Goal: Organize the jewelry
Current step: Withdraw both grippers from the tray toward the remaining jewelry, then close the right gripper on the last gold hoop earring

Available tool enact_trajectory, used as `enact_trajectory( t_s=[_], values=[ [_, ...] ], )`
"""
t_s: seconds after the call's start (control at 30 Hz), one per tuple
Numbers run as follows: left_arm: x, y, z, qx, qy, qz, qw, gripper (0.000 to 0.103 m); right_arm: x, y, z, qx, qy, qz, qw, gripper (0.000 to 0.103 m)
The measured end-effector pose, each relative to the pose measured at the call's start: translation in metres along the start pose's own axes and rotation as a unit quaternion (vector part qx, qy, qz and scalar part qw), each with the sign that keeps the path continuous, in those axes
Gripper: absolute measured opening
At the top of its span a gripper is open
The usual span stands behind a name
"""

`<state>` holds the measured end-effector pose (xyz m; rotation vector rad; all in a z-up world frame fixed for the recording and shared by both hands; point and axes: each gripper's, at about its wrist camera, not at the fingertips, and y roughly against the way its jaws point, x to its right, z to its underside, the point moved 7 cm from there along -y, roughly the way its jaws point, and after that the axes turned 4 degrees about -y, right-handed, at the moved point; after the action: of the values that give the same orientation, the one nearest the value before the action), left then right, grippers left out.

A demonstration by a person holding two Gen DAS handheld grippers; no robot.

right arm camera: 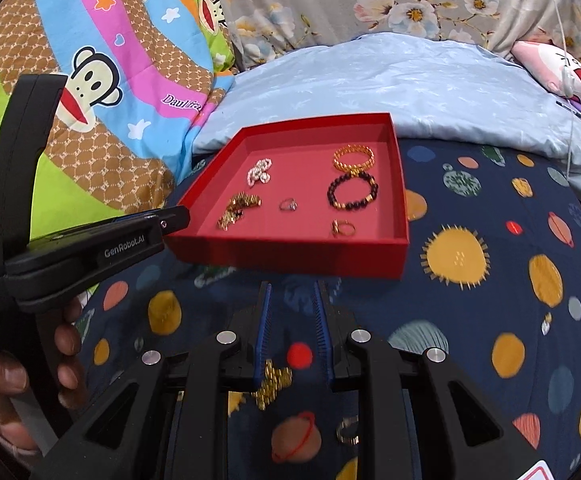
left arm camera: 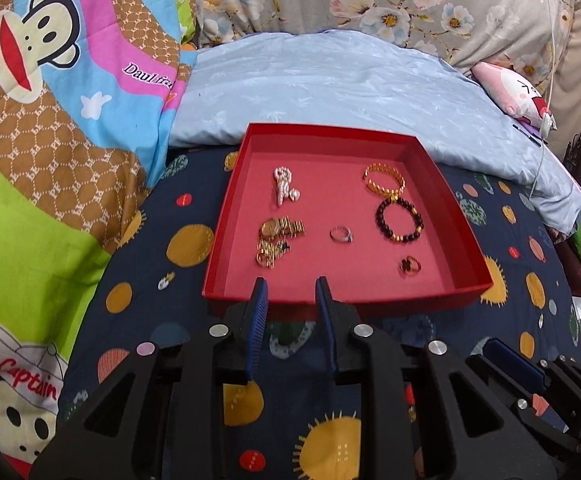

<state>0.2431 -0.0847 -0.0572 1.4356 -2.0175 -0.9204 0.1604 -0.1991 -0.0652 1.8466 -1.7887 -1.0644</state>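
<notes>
Only in the right wrist view are a gold chain piece (right arm camera: 273, 385) and a small ring (right arm camera: 348, 429) seen on the bedsheet (right arm camera: 470, 340), nearest. Both the right gripper (right arm camera: 292, 300) and left gripper (left arm camera: 291, 288) are slightly parted, empty. At twelve o'clock beyond, jewelry lies in the red tray (left arm camera: 342, 300).

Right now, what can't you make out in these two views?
- Gold piece on the bedspread, right wrist view: the right gripper's frame covers its left side.
- Small ring, same view: frame hides its right side; type unclear.
- Gold heap in the red tray, left wrist view: pieces tangled, count unclear.
</notes>
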Motion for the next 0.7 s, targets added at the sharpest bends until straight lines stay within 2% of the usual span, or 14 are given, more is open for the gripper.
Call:
enact_trajectory(
  t_s=[0.1,0.27,0.4,0.53,0.6,0.63,0.7],
  values=[
    [0.001,0.004,0.016,-0.007,-0.001,0.003,1.0,0.029,0.004,0.007,0.021,-0.013,0.0,0.006,1.0,0.02],
    [0.001,0.009,0.044,-0.021,0.005,0.003,0.9998,0.03,0.014,0.011,0.06,-0.044,-0.001,0.018,0.999,0.021],
    [0.002,0.012,0.06,-0.028,0.005,0.001,0.9996,0.036,0.023,0.014,0.077,-0.052,-0.014,0.021,0.998,0.032],
    [0.005,0.014,0.074,-0.035,0.004,0.001,0.9994,0.036,0.031,0.019,0.085,-0.051,-0.015,0.036,0.998,0.033],
    [0.006,0.014,0.079,-0.039,0.005,0.001,0.9992,0.043,0.033,0.019,0.086,-0.052,-0.018,0.038,0.998,0.038],
    [0.006,0.014,0.082,-0.039,0.005,-0.002,0.9992,0.052,0.035,0.018,0.086,-0.052,-0.02,0.039,0.998,0.039],
    [0.007,0.015,0.086,-0.039,0.002,-0.007,0.9992,0.055,0.037,0.016,0.088,-0.053,-0.023,0.04,0.998,0.039]
  ],
)
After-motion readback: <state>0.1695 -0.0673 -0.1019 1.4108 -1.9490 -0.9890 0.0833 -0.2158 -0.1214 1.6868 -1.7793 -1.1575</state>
